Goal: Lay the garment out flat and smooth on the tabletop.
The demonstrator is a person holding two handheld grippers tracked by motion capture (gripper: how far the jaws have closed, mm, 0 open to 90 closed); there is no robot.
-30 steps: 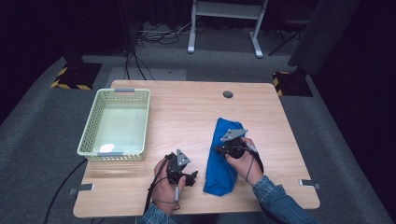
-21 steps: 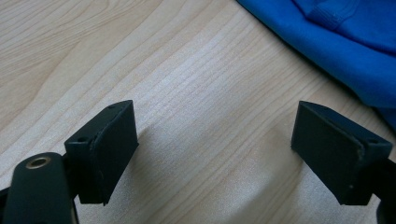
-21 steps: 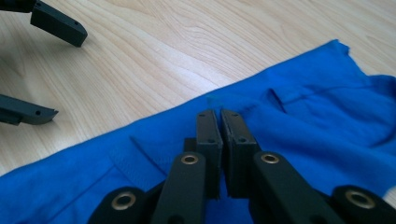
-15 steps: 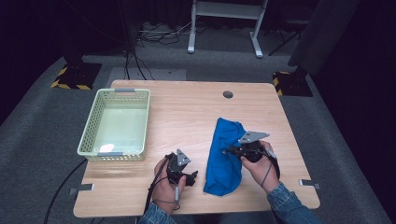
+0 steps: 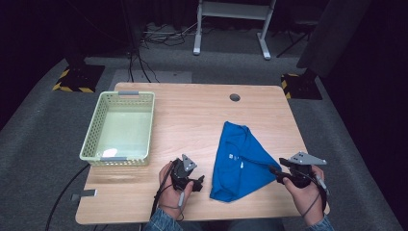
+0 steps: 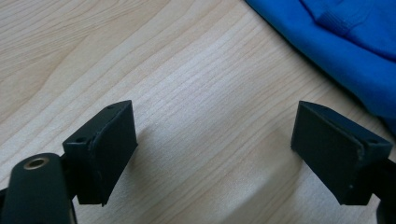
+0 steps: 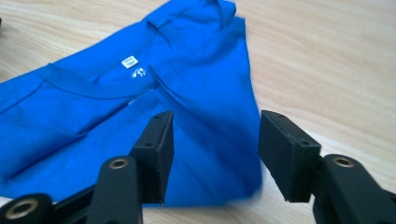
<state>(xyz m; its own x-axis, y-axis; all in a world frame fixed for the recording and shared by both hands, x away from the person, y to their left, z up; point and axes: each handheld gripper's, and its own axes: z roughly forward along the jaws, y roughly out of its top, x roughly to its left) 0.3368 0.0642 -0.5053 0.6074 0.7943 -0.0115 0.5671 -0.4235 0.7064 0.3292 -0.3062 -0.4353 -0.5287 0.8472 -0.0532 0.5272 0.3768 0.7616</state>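
Wood table (image 5: 192, 120) is lying under everything, its pale top carrying a round hole (image 5: 235, 97) near the far edge. Toward its left side a light green basket (image 5: 91, 139) is sitting, well apart from the cloth. Right of centre, nearer the person, the blue T-shirt (image 5: 238, 161) is lying rumpled flat on the wood, its collar and white label (image 7: 129, 61) facing up. The right gripper (image 5: 275, 172) is hovering at the shirt's right corner, its jaws having just been opening; they are standing apart with the blue corner beneath them and nothing pinched. The left gripper (image 5: 198, 182) is resting just left of the shirt's near edge, its jaws standing wide apart over bare wood.
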